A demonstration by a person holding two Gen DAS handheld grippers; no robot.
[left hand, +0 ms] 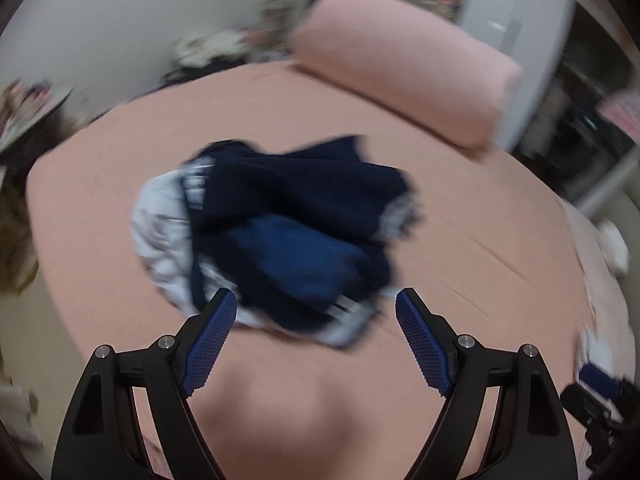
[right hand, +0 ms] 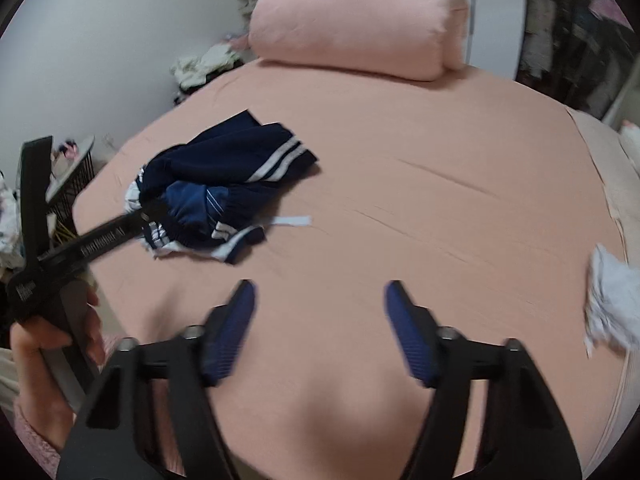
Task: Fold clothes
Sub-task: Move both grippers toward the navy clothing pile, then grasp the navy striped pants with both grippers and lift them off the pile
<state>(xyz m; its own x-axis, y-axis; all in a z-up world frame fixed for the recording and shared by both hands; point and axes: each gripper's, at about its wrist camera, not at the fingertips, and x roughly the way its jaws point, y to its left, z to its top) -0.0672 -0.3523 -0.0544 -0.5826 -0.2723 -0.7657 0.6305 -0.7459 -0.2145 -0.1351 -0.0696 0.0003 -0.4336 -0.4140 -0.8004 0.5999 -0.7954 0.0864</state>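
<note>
A crumpled navy garment with white stripes and a blue lining [left hand: 288,232] lies in a heap on the pink bed [left hand: 460,220]. It also shows in the right wrist view [right hand: 224,184], left of middle. My left gripper [left hand: 316,300] is open and empty, its fingertips at the near edge of the heap. In the right wrist view the left gripper [right hand: 148,210] reaches the heap from the left. My right gripper [right hand: 320,292] is open and empty, over bare sheet to the right of and nearer than the garment.
A pink rolled pillow [right hand: 360,20] lies at the head of the bed. A white cloth [right hand: 612,300] sits at the bed's right edge. Clutter and a wire basket [right hand: 72,184] stand beside the bed on the left, by the white wall.
</note>
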